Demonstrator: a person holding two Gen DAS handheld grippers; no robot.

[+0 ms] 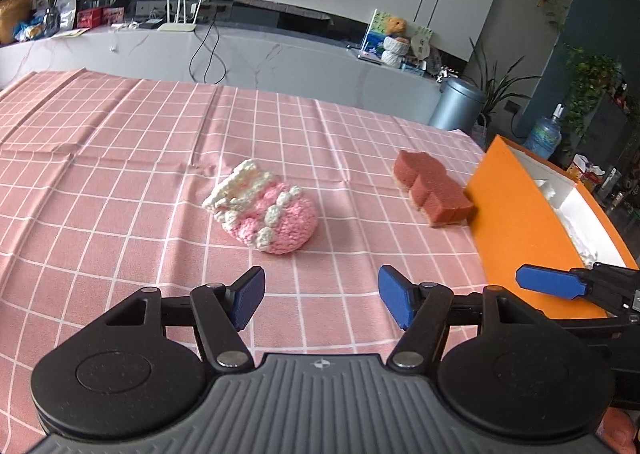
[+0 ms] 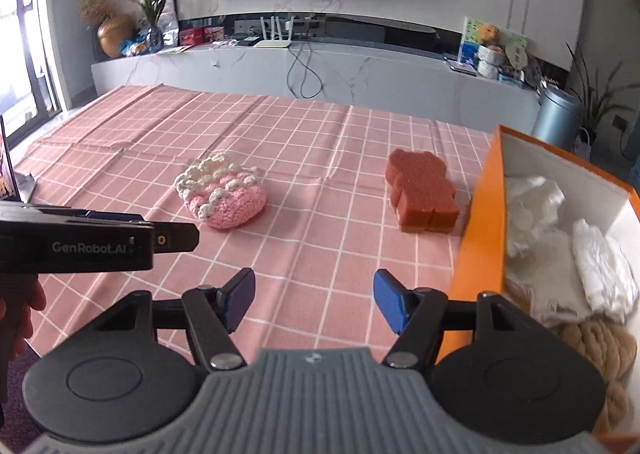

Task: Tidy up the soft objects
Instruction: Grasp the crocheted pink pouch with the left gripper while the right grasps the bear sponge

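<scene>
On the pink checked tabletop [image 2: 168, 125], two soft things still wait outside the orange box [image 2: 478, 221].

Left gripper [image 1: 320, 296] and right gripper [image 2: 314, 300] both hang empty with jaws apart, probably lining up on the pink-and-cream crocheted pouch [image 1: 264, 211] and the red bear-shaped sponge [image 2: 420, 189] just beside the box. The box's near end is cut off, and the white stuff inside is tough to identify.

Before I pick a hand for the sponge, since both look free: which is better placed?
Probably the right gripper: jaws open and empty, the red sponge ahead beside the orange box. The left gripper faces the pink knitted pouch.
</scene>
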